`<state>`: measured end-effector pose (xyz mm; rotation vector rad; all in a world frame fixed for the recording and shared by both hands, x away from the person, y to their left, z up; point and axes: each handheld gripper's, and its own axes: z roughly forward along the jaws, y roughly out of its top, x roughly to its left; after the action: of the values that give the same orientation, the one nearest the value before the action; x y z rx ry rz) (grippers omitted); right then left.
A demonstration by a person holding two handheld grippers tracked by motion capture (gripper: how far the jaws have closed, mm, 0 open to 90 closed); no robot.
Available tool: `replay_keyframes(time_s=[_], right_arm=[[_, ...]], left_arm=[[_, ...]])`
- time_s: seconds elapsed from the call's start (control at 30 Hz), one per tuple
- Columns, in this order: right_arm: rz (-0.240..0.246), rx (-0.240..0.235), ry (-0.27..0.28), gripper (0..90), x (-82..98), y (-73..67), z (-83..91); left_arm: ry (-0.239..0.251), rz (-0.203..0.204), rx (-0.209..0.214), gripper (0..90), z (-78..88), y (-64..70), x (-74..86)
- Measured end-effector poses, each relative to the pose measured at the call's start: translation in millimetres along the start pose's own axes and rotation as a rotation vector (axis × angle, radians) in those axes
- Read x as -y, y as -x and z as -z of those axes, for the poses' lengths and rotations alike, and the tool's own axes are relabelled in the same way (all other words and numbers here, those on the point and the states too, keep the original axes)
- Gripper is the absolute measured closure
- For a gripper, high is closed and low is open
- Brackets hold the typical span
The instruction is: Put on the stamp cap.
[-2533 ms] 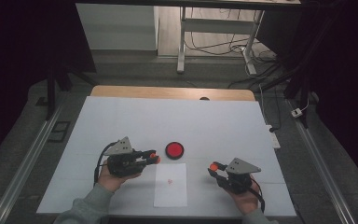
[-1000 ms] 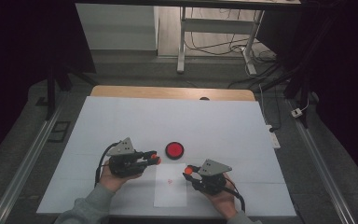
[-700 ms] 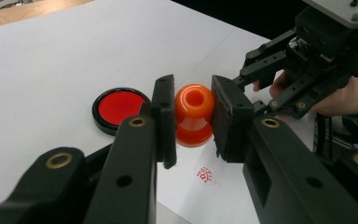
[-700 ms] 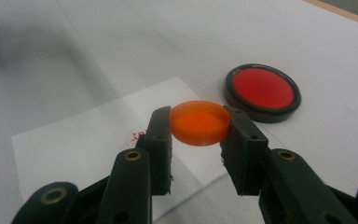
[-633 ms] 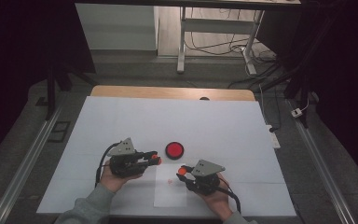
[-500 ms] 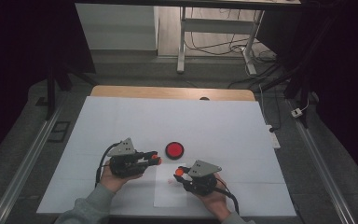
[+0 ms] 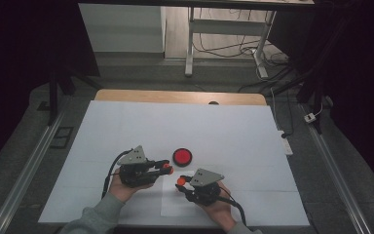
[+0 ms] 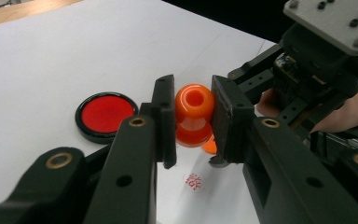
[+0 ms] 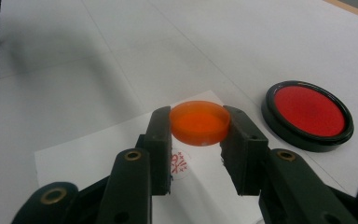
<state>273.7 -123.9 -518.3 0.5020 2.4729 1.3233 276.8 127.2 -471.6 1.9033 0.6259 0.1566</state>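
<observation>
Left gripper view has the left gripper (image 8: pixel 193 119) clenched on an orange stamp (image 8: pixel 194 114), its rounded handle squeezed between the two black jaws with the hollow end facing the camera. Just below and beyond that gripper lies a sheet of white paper (image 8: pixel 223 196) bearing a small red stamped mark (image 8: pixel 193 181). Off to its left on the counter (image 8: pixel 74 51) sits a round red ink pad (image 8: pixel 105 115) in a black rim, close by but not touching. To its right comes the other hand with its own gripper.

Right gripper view shows the right gripper (image 9: pixel 199 125) grasping a flat orange cap (image 9: pixel 199 122) by its rim, held just above the paper, with the red mark directly beneath and the ink pad off to its right.

From the high view, both grippers are near each other over the paper, orange tips almost meeting, ink pad just beyond them.
</observation>
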Motion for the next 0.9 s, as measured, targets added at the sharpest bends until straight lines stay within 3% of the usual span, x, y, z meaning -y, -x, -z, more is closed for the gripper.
replay_keyframes(time_s=[0.5,0.9], right_arm=[[-0.004,0.0,0.008,64.2,-0.7,-0.1,0.8],[-0.01,0.0,0.013,64.2,-1.0,0.6,2.4]], left_arm=[[0.009,-0.007,0.033,71.7,-8.8,6.4,-4.1],[-0.02,-0.023,0.059,71.7,-21.2,13.1,-2.0]])
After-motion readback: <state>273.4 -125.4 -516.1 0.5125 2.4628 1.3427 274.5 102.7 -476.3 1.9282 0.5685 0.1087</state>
